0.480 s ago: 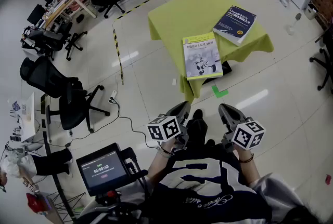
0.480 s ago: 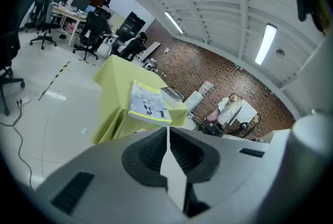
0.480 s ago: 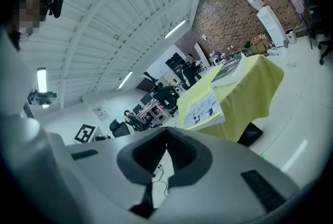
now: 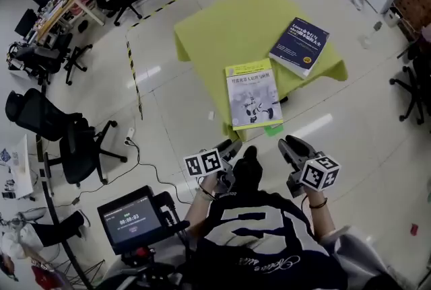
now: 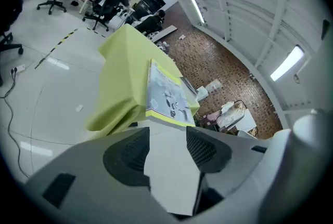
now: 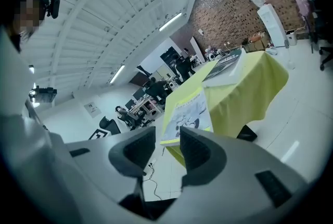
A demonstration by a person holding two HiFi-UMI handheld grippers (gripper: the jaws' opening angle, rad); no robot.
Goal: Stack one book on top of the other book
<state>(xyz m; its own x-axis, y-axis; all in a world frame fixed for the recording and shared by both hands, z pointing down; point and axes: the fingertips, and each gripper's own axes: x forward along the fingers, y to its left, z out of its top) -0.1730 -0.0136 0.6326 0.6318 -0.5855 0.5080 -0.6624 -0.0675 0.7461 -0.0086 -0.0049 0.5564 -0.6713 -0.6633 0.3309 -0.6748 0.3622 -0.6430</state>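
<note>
Found the left gripper (image 5: pixel 167 140) with its dark ribbed pads (image 5: pixel 130 153) spread wide and only floor (image 5: pixel 171 184) between them. Found the right gripper (image 6: pixel 166 140) with a narrower gap between its pads, likewise clamped on nothing. Held both low in front of the body, well short of the table (image 4: pixel 215 33), each bearing a cube (image 4: pixel 204 163) printed with black-and-white square markers. Saw, past both pairs of jaws, the pale book (image 4: pixel 252 95) lying flat at the near edge of the table, draped in yellow-green, with one corner jutting out over the drop. Made out on its cover a yellow-green band along the top, a line of dark Chinese characters beneath and a drawing of a white robot; could not read the characters at that size. Spotted the dark blue book (image 4: pixel 299 46) farther back and to the right, near the table's right edge, flat, apart from the pale one and not stacked on it. Noted white lettering across its cover, too small to spell out. Caught, lower left, a small dark screen (image 4: pixel 131 220) showing a pale row of timer digits, not sharp enough to be sure of. Passed over black-and-yellow tape (image 4: pixel 135 73) on the floor left of the table and office chairs (image 4: pixel 74 140) beyond.
</note>
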